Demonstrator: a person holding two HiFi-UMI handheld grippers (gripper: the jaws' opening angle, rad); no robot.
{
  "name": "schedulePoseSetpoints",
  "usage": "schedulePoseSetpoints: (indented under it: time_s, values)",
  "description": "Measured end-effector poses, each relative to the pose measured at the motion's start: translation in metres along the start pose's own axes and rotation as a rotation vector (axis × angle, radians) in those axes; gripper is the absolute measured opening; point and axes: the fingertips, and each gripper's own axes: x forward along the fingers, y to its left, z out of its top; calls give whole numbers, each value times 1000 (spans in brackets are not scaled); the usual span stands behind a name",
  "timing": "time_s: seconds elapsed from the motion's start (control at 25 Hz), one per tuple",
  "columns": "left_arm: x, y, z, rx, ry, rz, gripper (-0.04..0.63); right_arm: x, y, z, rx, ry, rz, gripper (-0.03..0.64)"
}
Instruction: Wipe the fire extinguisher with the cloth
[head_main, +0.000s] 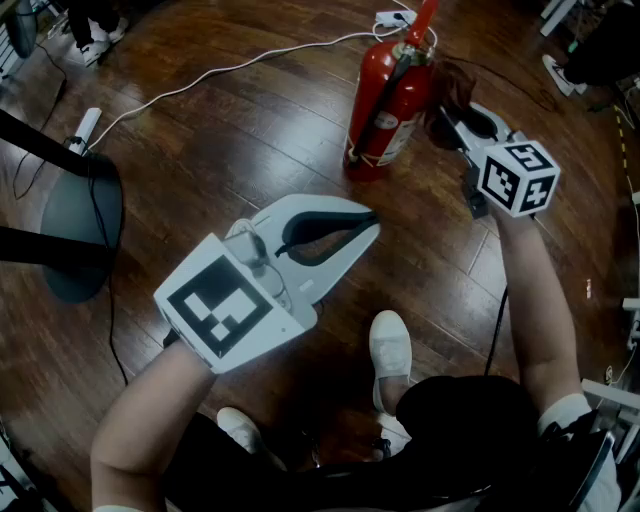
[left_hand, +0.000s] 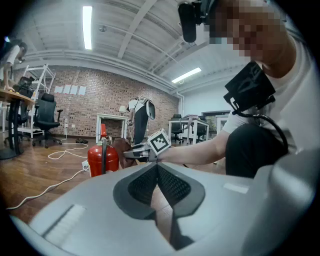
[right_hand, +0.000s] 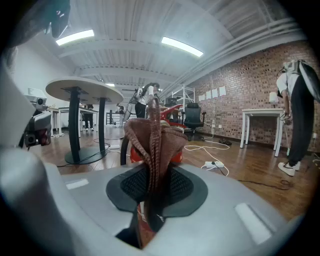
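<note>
The left tool (head_main: 368, 228) hangs over the wooden floor (head_main: 230, 140), well apart from the fire extinguisher (head_main: 385, 105). Its jaws are closed tip to tip with nothing between them. The red extinguisher stands upright on the floor, with a black hose down its side and a pale label on its body. The right tool (head_main: 447, 118) is clamped on a brown cloth (head_main: 456, 85), which is bunched against the extinguisher's upper right side.
</note>
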Motion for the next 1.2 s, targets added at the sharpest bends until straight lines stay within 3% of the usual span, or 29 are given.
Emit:
schedulePoseSetpoints:
  time_s: [0.24,0.52,0.8,1.0,1.2]
  values:
    - [-4,8,-2,-3,2,16,0,8,-3,-50,33,43,-17,72]
    - [4,9,-10,-41,24,33,0,36,8,-161,96,213,43,72]
    - [2,14,-19,-61,40,53,0,59,21,-234,92,382,95,72]
    - [0,19,-26,-72,45,55,0,54,24,-234,93,402,91,72]
    - [9,18,-36,-98,48,-1,0,27,33,-172,37,329,90,72]
